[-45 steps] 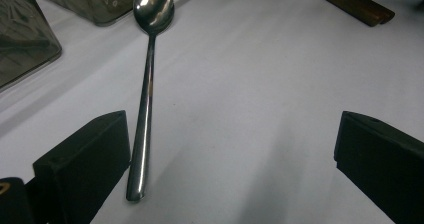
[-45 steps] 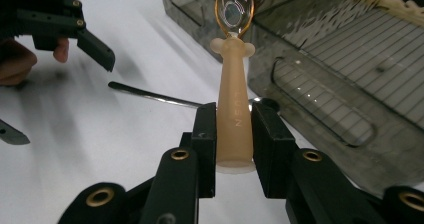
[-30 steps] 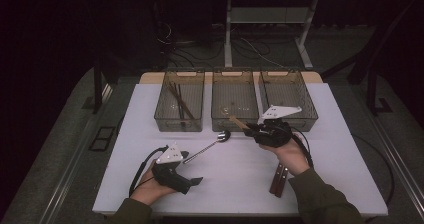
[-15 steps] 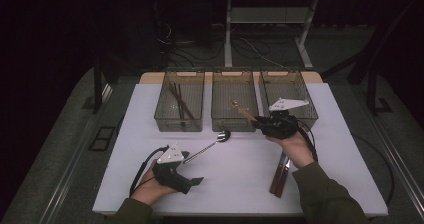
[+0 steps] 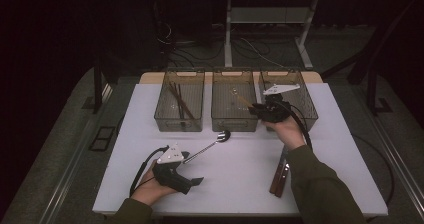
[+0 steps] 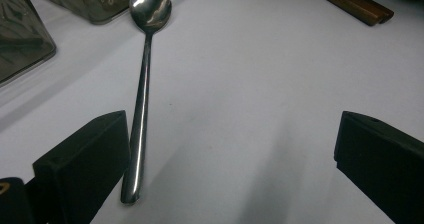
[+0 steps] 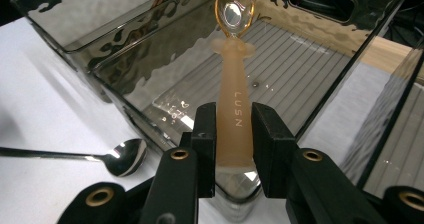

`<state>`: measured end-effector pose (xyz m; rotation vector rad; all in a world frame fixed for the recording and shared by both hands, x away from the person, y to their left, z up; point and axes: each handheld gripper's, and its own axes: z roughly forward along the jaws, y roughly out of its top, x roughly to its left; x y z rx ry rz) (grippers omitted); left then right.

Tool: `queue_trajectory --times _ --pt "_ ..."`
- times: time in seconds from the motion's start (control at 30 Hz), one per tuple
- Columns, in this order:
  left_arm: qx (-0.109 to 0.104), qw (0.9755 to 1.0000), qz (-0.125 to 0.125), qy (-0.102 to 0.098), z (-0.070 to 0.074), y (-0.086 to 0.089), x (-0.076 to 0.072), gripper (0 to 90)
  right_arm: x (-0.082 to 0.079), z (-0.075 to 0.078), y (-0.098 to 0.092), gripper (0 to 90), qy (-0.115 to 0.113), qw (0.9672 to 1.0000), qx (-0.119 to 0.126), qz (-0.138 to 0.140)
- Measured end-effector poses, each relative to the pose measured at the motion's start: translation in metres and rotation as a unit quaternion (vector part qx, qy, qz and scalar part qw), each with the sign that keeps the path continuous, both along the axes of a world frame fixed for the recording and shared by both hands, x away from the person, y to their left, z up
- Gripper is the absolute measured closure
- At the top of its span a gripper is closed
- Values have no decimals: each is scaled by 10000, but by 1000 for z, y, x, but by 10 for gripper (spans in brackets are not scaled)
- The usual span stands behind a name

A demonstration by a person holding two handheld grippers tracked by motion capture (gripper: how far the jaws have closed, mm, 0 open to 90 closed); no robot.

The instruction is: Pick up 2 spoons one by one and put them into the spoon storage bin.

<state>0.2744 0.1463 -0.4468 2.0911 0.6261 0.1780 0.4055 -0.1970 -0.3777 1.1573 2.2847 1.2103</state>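
Your right gripper (image 5: 260, 109) is clamped on the amber spoon (image 7: 233, 96), jaws pressed on both sides of its handle, bowl end out front. In the right gripper view that spoon points straight away from you, over the near wall of the middle bin (image 5: 235, 124) and above its ribbed floor. So the long axis runs along the bin's length, not across it, which is what matters: a spoon lying lengthwise should fit without catching a side wall. From above, the bowl sits over the middle bin's right half, the handle angling back toward your hand at the bin's right edge. The spoon is held up in the air, not resting on anything, so I'd judge it needs to go lower before the jaws part.

Your left gripper (image 6: 230, 149) stands wide apart, holding nothing. The steel spoon (image 6: 142, 84) lies flat on the table (image 5: 250, 174), its handle tip just beside the left-hand jaw, its bowl pointing away toward the bins. The handle runs nearly along the gripper's line of sight, off to one side of the gap. That spoon is clearly your left hand's job; you'd have to shift sideways to get the handle centred.

Brown sticks (image 5: 179, 101) lie in the left bin (image 5: 177, 124), and two dark brown pieces (image 5: 279, 176) lie on the table beside your right sleeve.
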Motion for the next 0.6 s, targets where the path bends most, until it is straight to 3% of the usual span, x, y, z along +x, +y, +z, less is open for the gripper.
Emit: queue_trajectory --times 0.4,0.6 --pt "2 10000 -9 -2 1 0 -1 7 15 -15 6 718 206 9998 -35 -40" --pt "4 10000 -8 -1 0 0 -1 6 15 -15 7 607 169 9998 69 -58"
